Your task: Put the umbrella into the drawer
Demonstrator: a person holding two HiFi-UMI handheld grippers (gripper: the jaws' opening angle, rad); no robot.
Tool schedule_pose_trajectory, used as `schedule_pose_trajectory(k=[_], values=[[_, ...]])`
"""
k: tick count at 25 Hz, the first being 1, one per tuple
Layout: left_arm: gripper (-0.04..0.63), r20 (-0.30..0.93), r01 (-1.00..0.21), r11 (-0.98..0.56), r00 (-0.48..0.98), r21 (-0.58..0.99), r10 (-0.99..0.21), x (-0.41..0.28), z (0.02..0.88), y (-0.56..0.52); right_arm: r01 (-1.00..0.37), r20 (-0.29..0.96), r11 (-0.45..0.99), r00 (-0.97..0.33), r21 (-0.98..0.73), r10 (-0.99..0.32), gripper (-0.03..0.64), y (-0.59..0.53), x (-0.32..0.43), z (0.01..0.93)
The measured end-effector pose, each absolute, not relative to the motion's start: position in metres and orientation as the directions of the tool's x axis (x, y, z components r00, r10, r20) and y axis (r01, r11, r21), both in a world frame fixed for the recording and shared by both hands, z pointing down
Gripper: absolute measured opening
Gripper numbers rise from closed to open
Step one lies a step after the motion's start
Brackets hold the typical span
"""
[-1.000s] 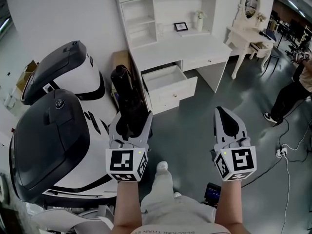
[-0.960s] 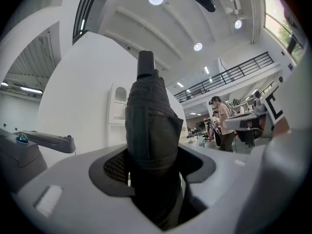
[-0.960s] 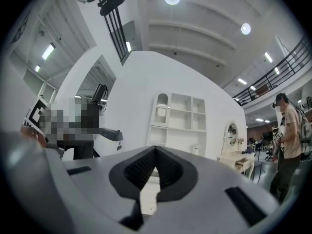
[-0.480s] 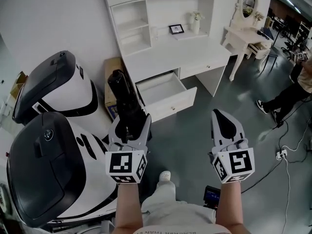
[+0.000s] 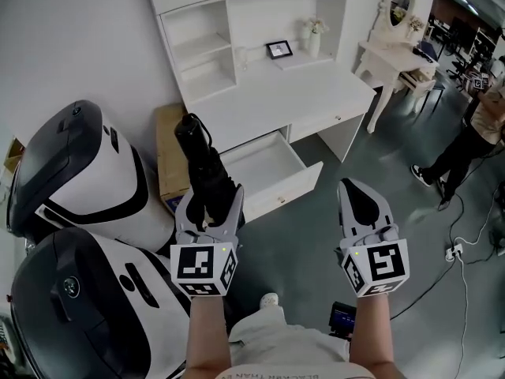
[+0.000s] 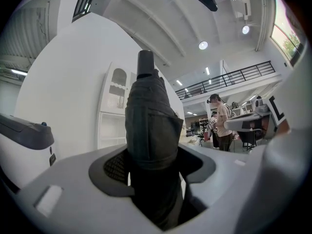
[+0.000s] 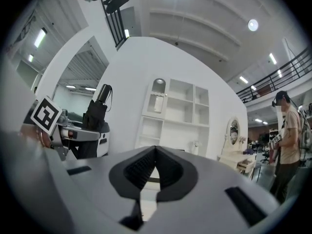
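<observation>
A folded black umbrella [image 5: 201, 164] stands nearly upright in my left gripper [image 5: 209, 200], whose jaws are shut on its lower part. The left gripper view shows the dark fabric of the umbrella [image 6: 151, 126] filling the gap between the pads. Beyond and to the right of it, the white desk [image 5: 284, 93] has one drawer [image 5: 264, 164] pulled open and empty. My right gripper [image 5: 359, 196] hangs over the grey floor to the right of the drawer, shut with nothing in it. In the right gripper view its tips [image 7: 155, 152] meet, and the umbrella [image 7: 95, 113] shows at the left.
Two large white-and-black machines [image 5: 71, 180] crowd the left side. A cardboard box [image 5: 170, 156] sits between them and the desk. A white dressing table with a mirror [image 5: 398, 38] stands at the back right, a person [image 5: 473, 133] stands at the right, and cables [image 5: 465, 251] lie on the floor.
Both grippers have moved forward toward the desk, the left one still carrying the umbrella. The open drawer now lies closer, just beyond the umbrella. The machines have slid back on the left.
</observation>
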State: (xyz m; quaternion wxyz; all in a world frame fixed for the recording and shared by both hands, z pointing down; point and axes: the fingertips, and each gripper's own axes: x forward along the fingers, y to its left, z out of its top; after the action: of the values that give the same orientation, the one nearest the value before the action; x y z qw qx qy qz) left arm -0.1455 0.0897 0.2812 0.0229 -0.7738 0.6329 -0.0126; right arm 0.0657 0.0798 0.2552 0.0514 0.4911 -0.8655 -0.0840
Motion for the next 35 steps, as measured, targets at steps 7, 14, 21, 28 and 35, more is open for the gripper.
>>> schedule_pose_trajectory(k=[7,14,21,28,35], values=[[0.270,-0.014,-0.971,-0.231,0.232,-0.056,-0.973,-0.165,0.277,0.035,-0.850,0.012,0.483,-0.492,0.211,-0.870,0.008,0.032,0.044,0.253],[0.270,-0.010,-0.969,-0.243,0.243,-0.049,-0.970,-0.170,0.281,0.011,-0.857,0.027,0.476,-0.480,0.200,-0.877,0.008,0.012,0.040,0.261],[0.270,0.006,-0.967,-0.252,0.252,-0.045,-0.968,-0.165,0.286,-0.014,-0.867,0.038,0.468,-0.469,0.168,-0.882,0.006,-0.013,0.048,0.269],[0.270,0.008,-0.968,-0.246,0.245,-0.046,-0.969,-0.158,0.288,-0.054,-0.865,0.043,0.474,-0.474,0.163,-0.879,0.008,-0.054,0.056,0.272],[0.270,0.013,-0.971,-0.231,0.230,-0.057,-0.973,-0.143,0.286,-0.106,-0.859,0.041,0.488,-0.488,0.158,-0.872,0.006,-0.111,0.072,0.270]])
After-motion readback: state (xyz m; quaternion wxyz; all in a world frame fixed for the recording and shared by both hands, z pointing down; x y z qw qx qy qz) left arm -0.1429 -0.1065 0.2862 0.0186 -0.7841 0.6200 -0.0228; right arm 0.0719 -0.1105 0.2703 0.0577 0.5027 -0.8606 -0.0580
